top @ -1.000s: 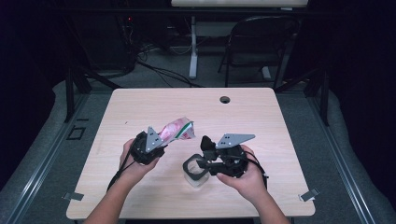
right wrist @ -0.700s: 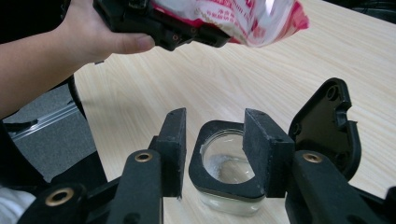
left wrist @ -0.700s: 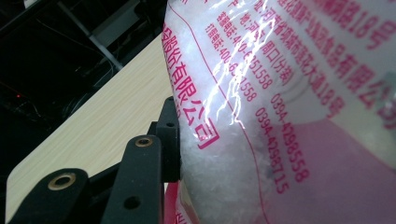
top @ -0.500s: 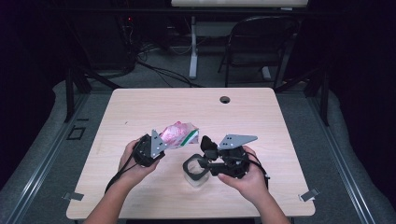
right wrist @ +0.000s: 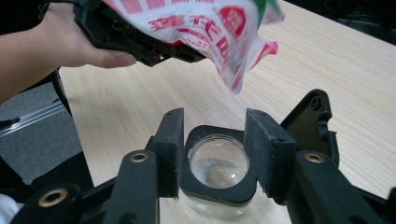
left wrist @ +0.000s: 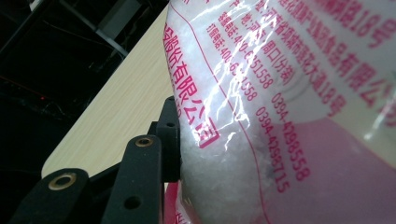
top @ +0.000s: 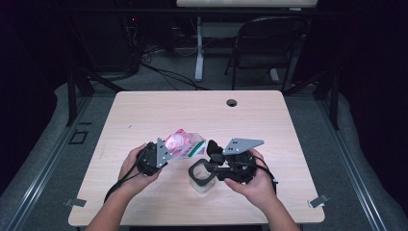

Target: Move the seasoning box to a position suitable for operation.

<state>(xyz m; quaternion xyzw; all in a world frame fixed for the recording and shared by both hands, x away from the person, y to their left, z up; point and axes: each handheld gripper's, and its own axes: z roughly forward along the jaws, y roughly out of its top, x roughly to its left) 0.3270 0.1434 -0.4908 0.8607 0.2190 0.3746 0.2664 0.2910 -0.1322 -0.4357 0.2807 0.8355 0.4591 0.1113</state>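
A pink and white plastic bag (top: 183,143) printed with red text, with white grains inside, hangs above the table. My left gripper (top: 166,153) is shut on its lower end. In the left gripper view the bag (left wrist: 289,116) presses against one black finger (left wrist: 168,137) and hides the other. A small clear glass jar (right wrist: 217,164) with a black collar stands on the table, and my right gripper (right wrist: 215,135) is shut on that collar. The bag's corner (right wrist: 236,70) hangs just above and behind the jar's open mouth. A thin layer of white grains lies in the jar (top: 201,177).
The light wooden table (top: 269,125) has a round cable hole (top: 232,102) near its far edge. A folding chair (top: 264,43) and a white desk leg (top: 198,48) stand on the floor beyond it.
My left gripper and the bag have come a little lower and closer to the jar, and the bag has tipped down. The right gripper and the jar have stayed put.
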